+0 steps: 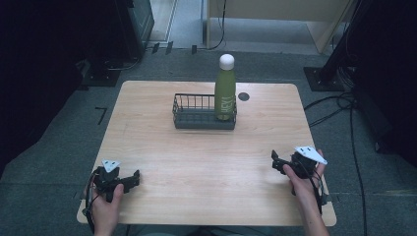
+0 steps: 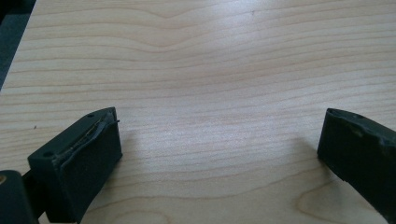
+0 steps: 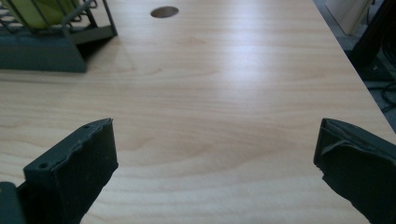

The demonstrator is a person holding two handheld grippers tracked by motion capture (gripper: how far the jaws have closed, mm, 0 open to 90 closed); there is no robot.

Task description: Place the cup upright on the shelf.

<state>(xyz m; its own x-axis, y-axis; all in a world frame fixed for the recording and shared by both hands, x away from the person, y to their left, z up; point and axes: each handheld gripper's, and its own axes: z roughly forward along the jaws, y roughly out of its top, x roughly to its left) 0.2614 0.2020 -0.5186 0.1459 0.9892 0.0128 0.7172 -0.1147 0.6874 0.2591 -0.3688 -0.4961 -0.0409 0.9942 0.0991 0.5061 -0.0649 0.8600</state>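
Left hand: lower left of the high view, forearm entering from the bottom edge. Left gripper: held low, jaws spread wide, nothing between them. Right hand: lower right of the frame. Right gripper: pointing toward upper left, jaws wide apart, empty.
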